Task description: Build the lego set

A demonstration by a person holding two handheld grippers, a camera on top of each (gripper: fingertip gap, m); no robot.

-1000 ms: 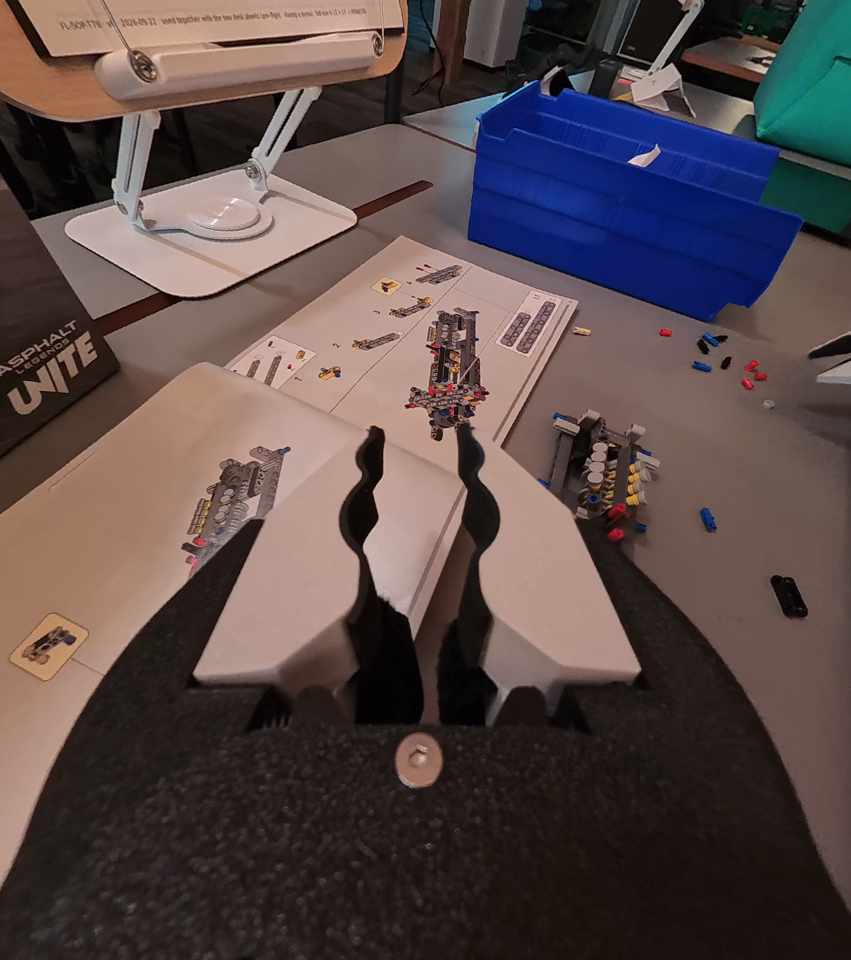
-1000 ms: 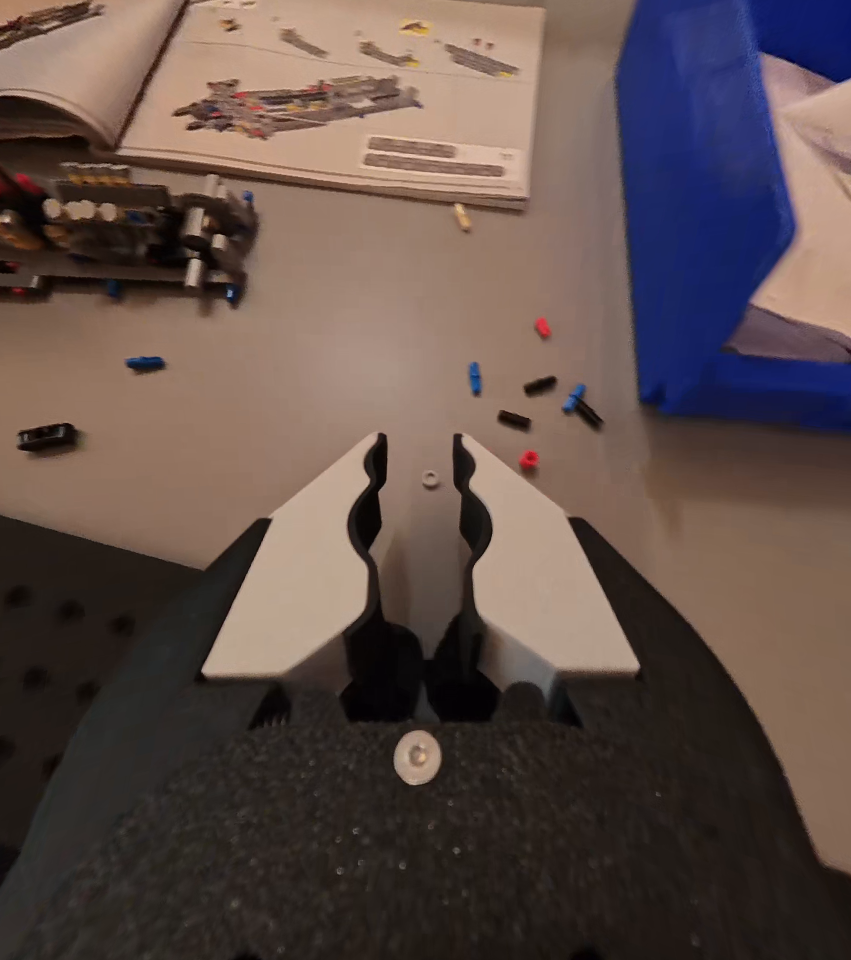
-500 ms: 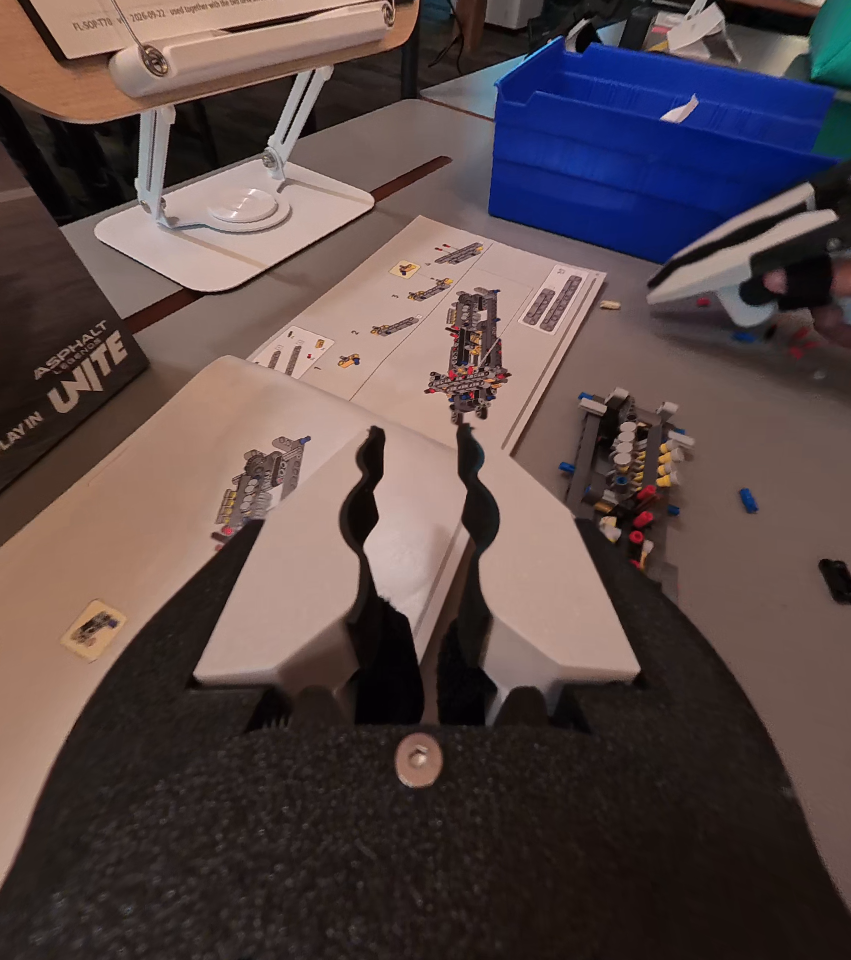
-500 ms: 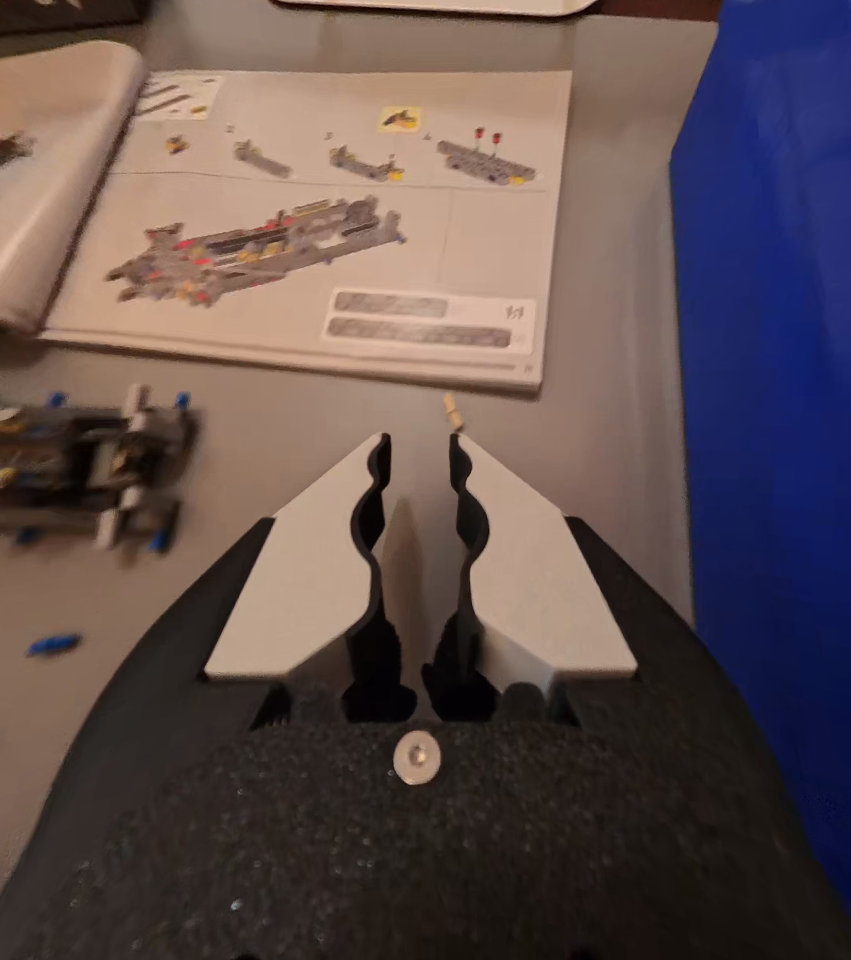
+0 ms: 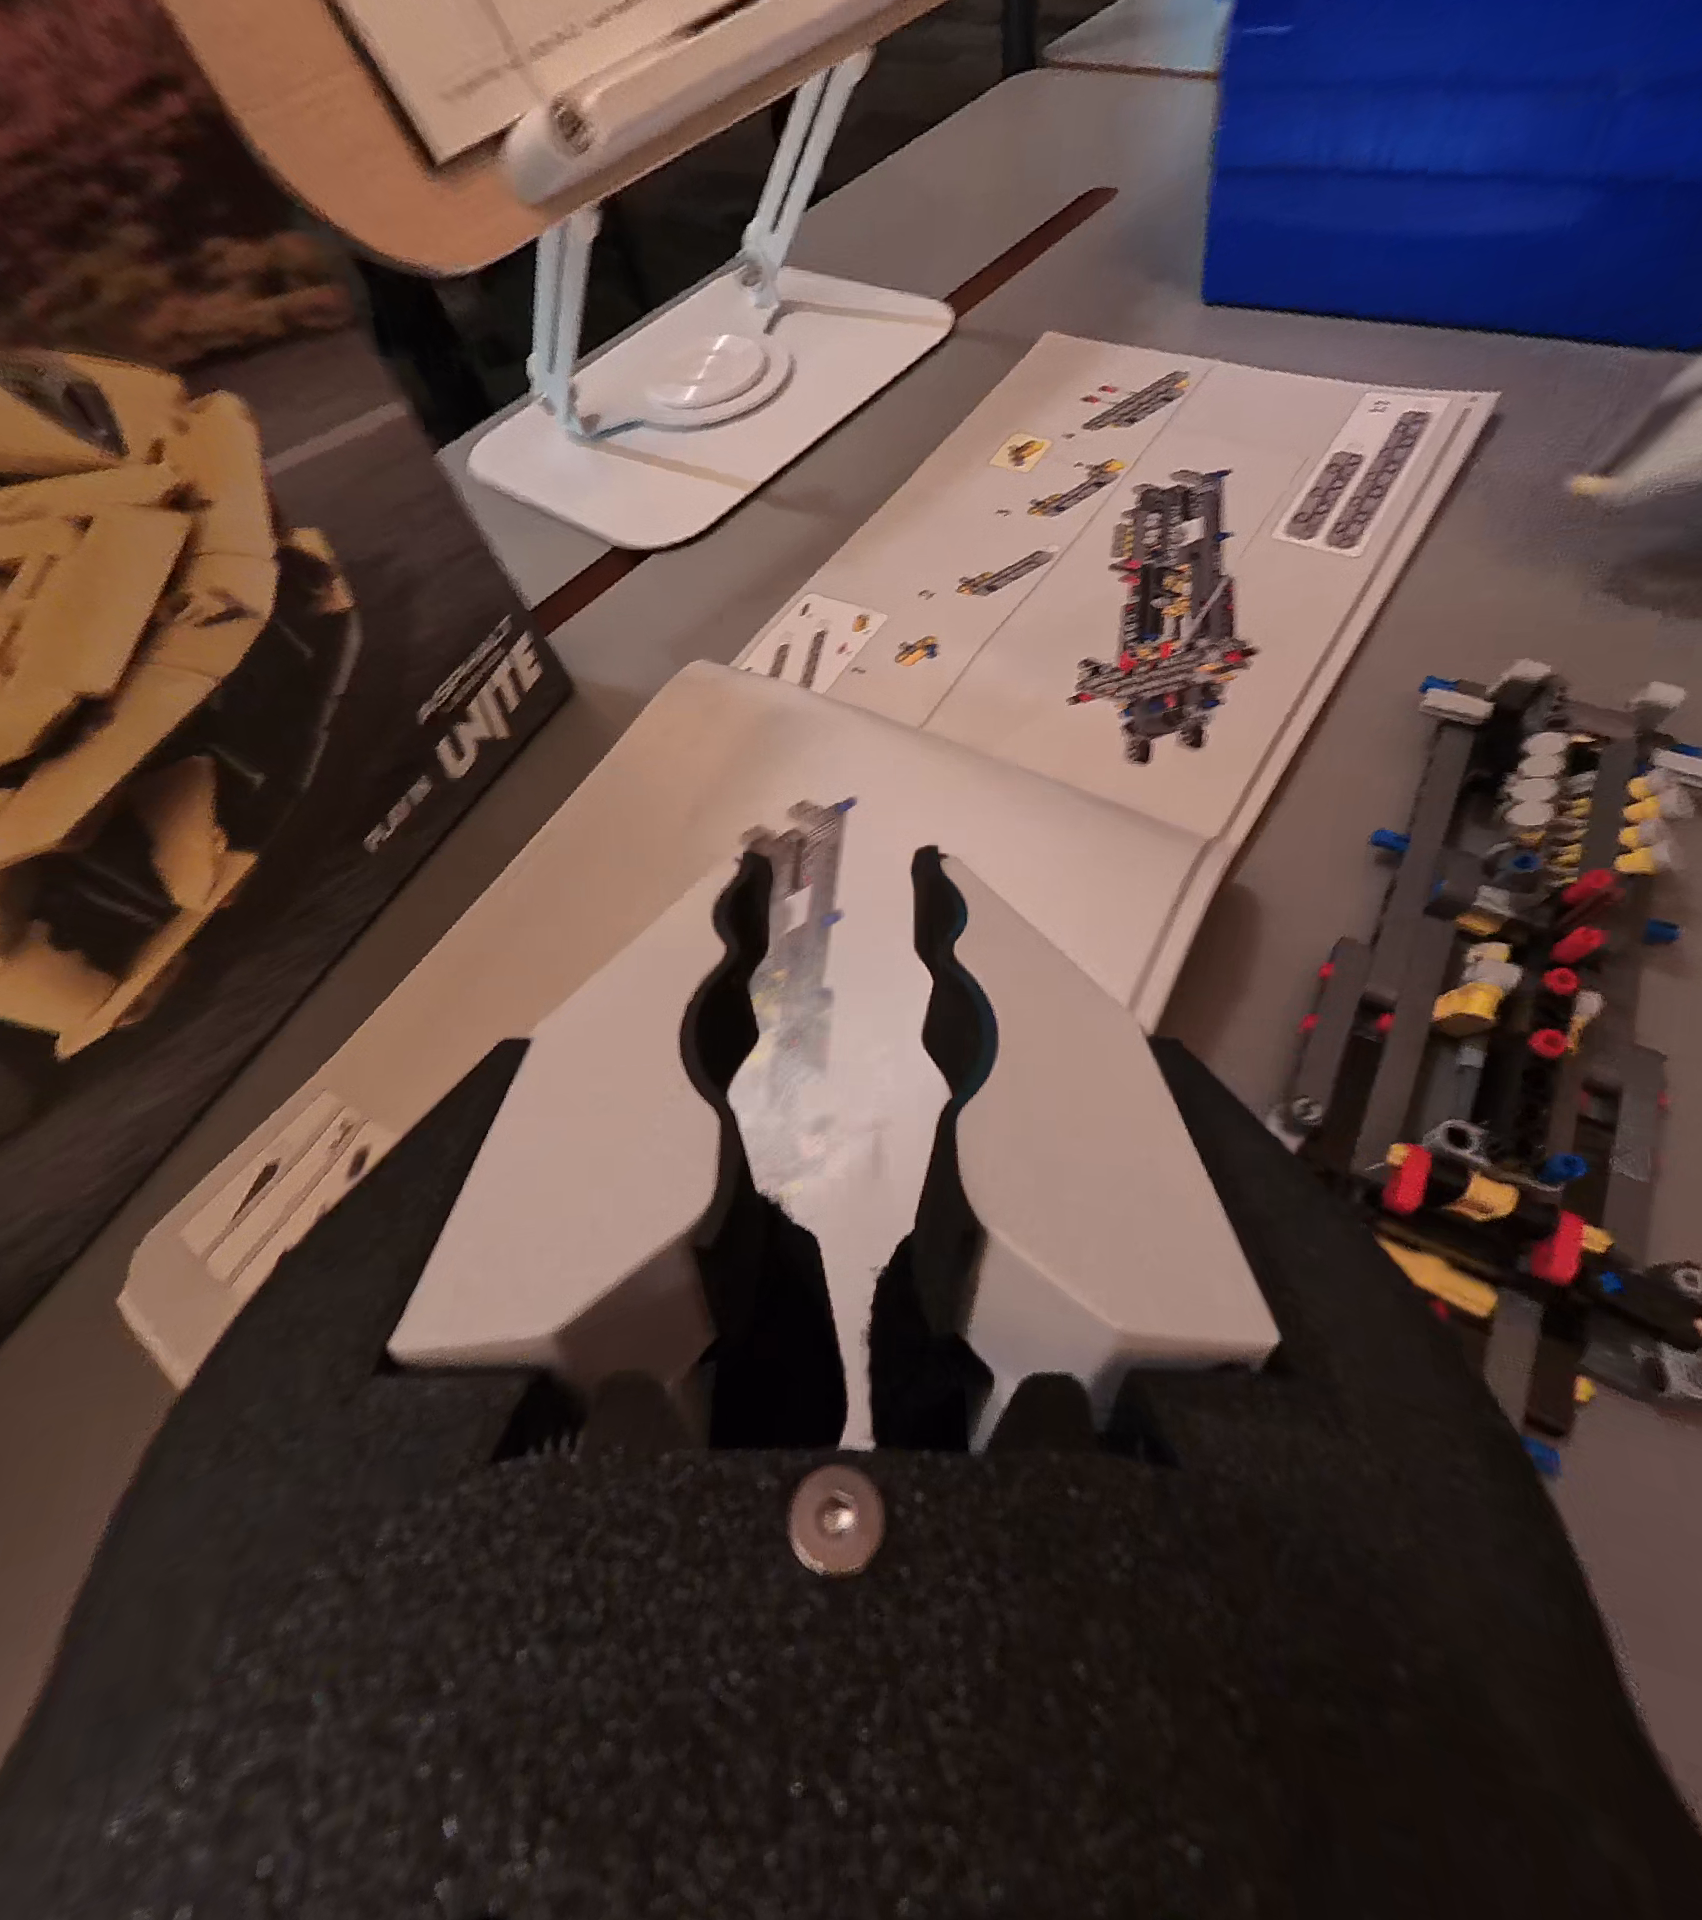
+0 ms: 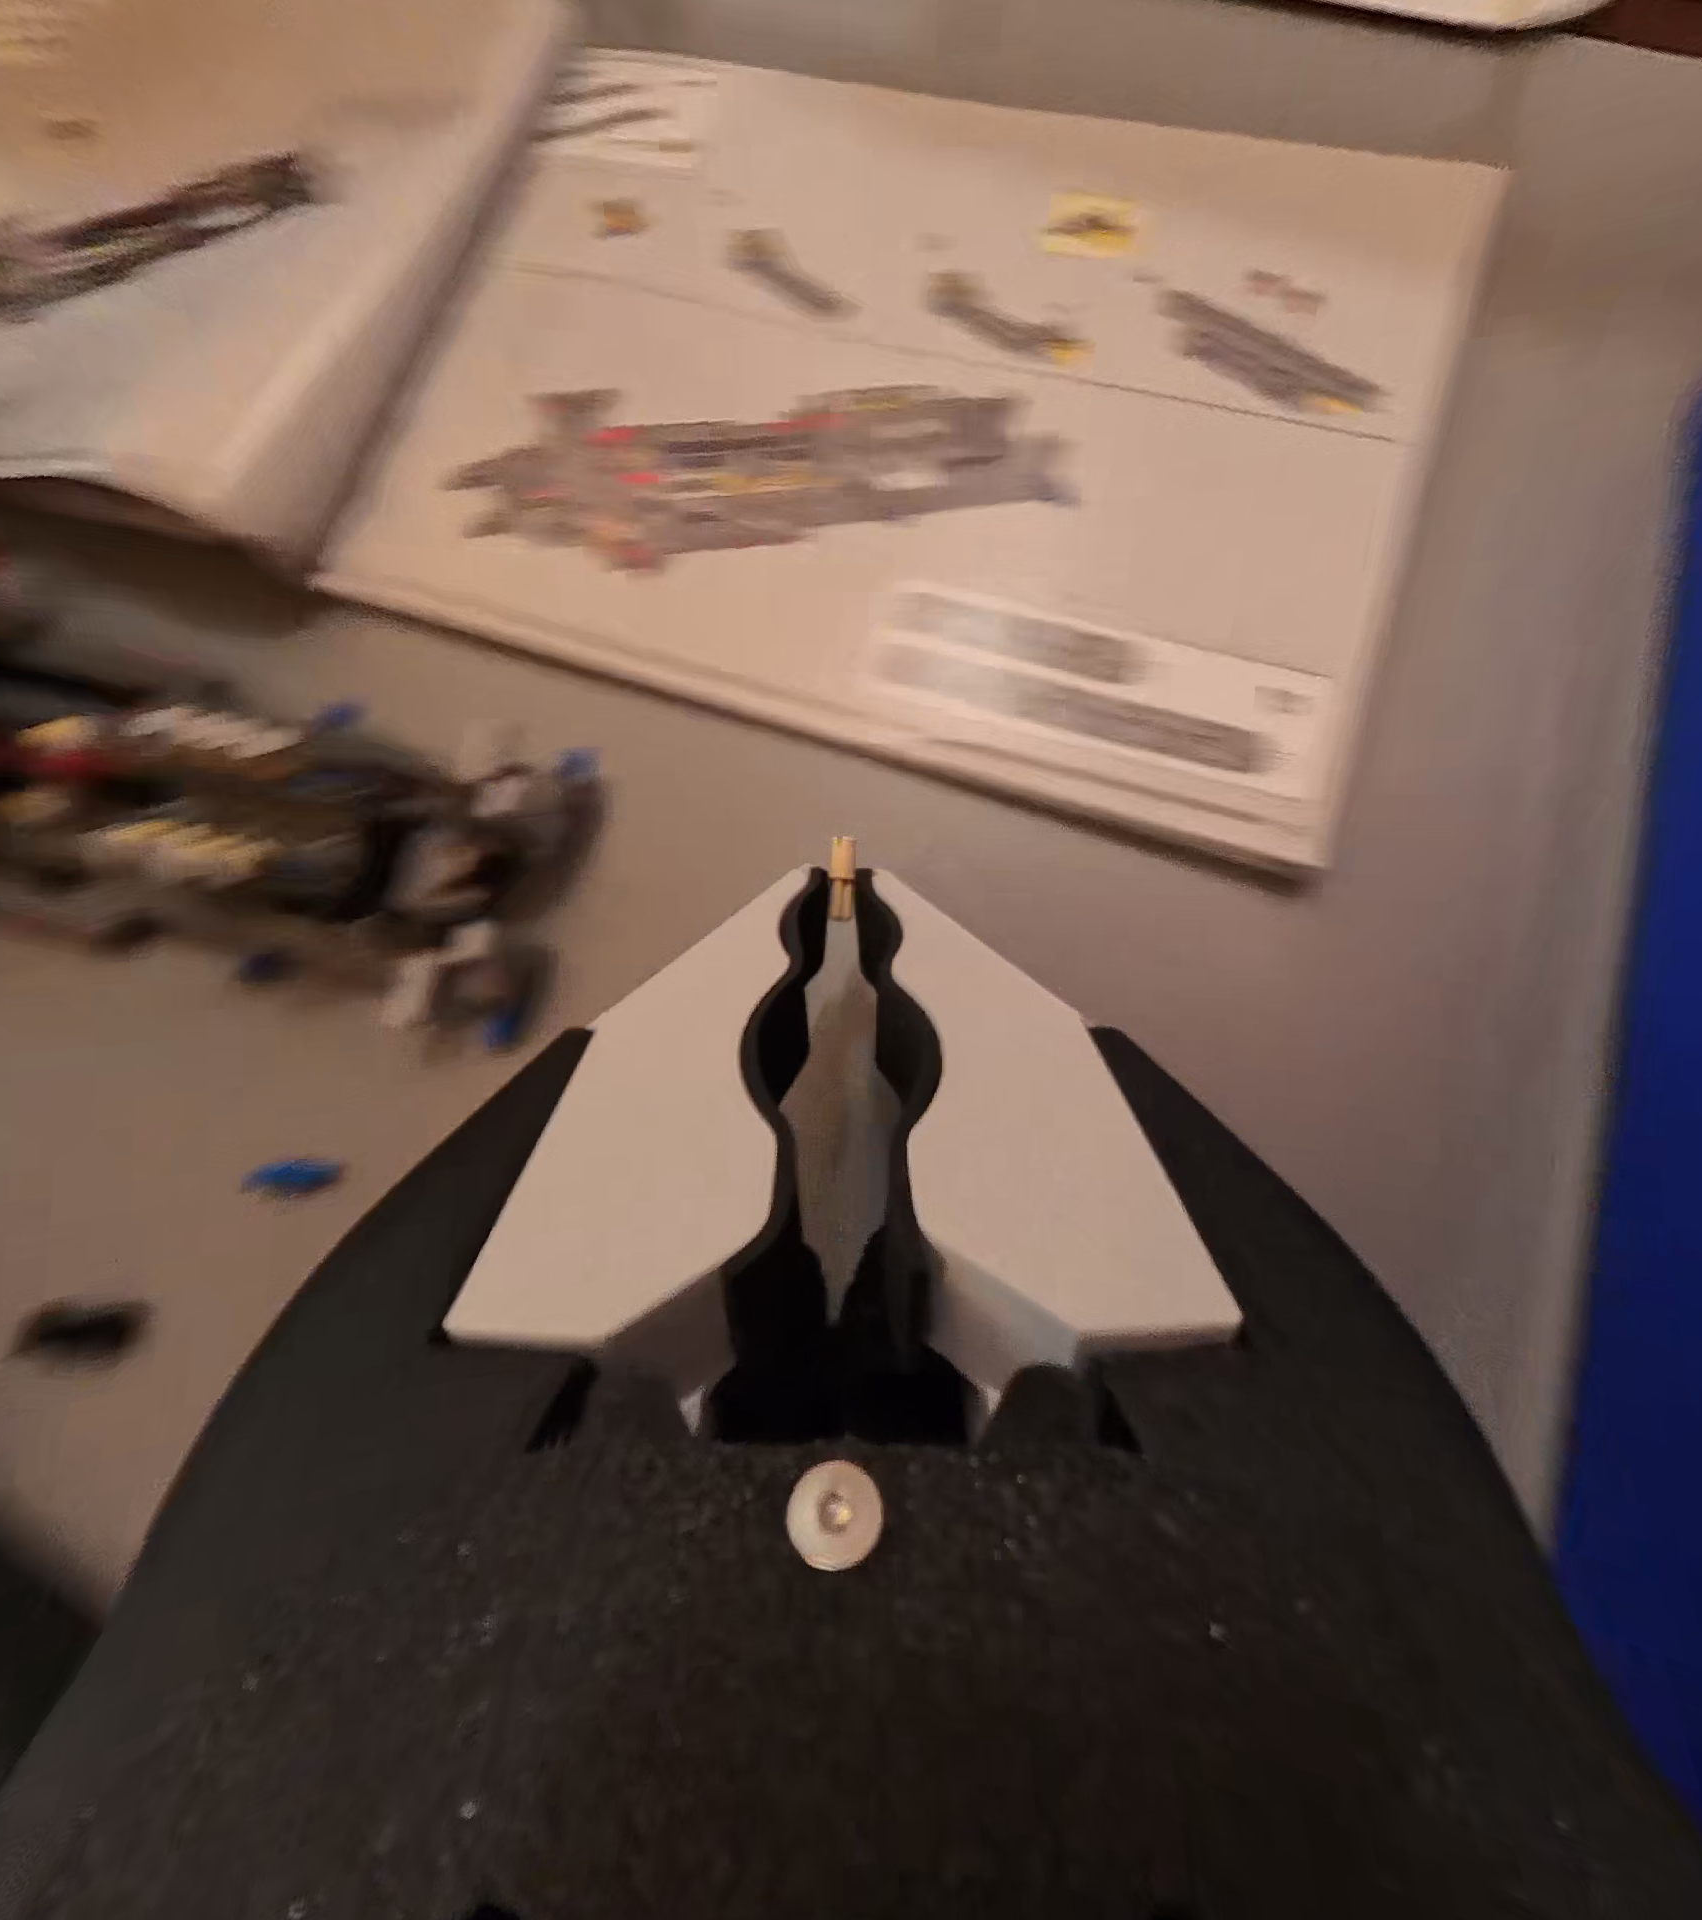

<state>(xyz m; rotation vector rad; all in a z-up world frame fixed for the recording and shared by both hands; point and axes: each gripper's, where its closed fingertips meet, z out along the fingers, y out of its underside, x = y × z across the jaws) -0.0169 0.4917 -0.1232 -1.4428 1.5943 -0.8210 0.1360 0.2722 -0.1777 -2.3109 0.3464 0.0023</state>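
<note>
The right gripper (image 6: 839,883) is clenched on a small tan peg (image 6: 841,876), pinched at the very tips so that most of the peg sticks out free, probably to leave an end for pushing into a hole. The left gripper (image 5: 842,862) hangs released and empty above the open instruction booklet (image 5: 1190,582). The half-built lego chassis (image 5: 1533,997) lies flat on the table (image 5: 1449,1714) just beside the booklet, I think for comparing it with the drawing.
</note>
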